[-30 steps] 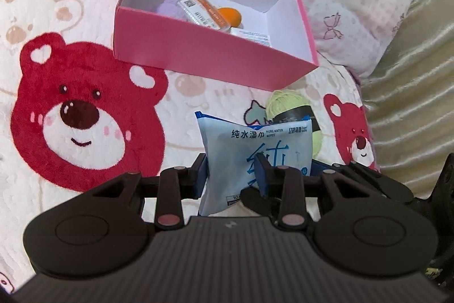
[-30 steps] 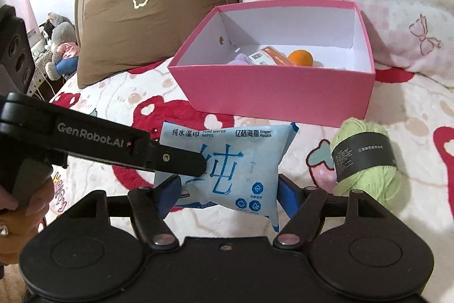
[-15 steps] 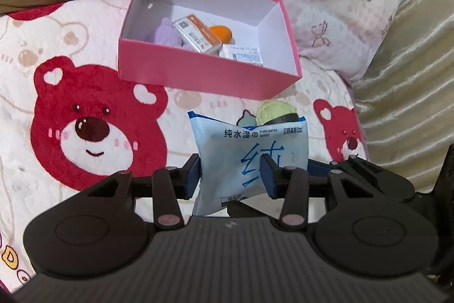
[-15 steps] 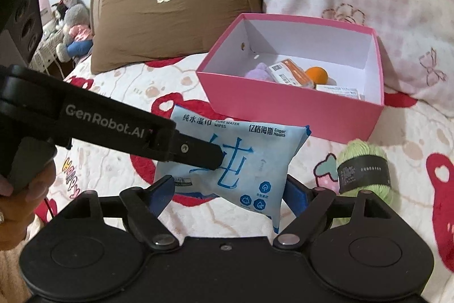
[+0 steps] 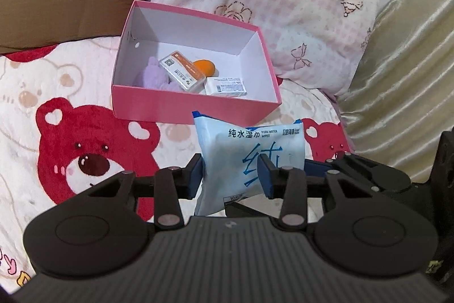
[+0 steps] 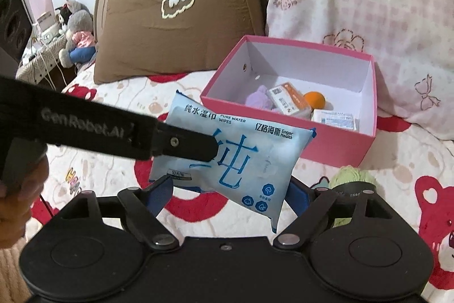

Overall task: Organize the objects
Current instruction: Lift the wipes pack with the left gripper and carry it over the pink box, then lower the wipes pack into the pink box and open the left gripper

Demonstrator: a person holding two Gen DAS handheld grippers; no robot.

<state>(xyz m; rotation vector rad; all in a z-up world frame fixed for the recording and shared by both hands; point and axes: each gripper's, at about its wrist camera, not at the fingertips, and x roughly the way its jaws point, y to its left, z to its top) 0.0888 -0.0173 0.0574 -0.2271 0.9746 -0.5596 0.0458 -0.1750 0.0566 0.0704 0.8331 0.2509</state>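
Observation:
A blue wet wipes pack (image 5: pixel 249 149) hangs above the bedspread, short of the pink box (image 5: pixel 195 107). My left gripper (image 5: pixel 231 175) pinches its lower half, jaws closing, blue pads pressed on both faces. In the right wrist view one left finger (image 6: pixel 184 144) lies across the pack (image 6: pixel 235 158). My right gripper (image 6: pixel 229 192) straddles the pack's bottom edge, jaws opening, with pads at each end and not squeezing. The box (image 6: pixel 334 144) holds a purple plush (image 6: pixel 258 100), an orange ball (image 6: pixel 315 100) and two small cartons. Green yarn (image 6: pixel 351 175) lies on the bed in front of the box.
The bear-print bedspread (image 5: pixel 85 155) is soft and uneven. A brown pillow (image 6: pixel 176 33) and a pink pillow (image 6: pixel 354 4) stand behind the box. A beige satin fabric (image 5: pixel 397 75) rises on the right. A person's hand (image 6: pixel 17 203) holds the left gripper.
Both grippers have risen with the wipes pack, so the box now sits lower and farther off. The right gripper's jaws have spread wider. The yarn is now hidden behind the pack in the left view.

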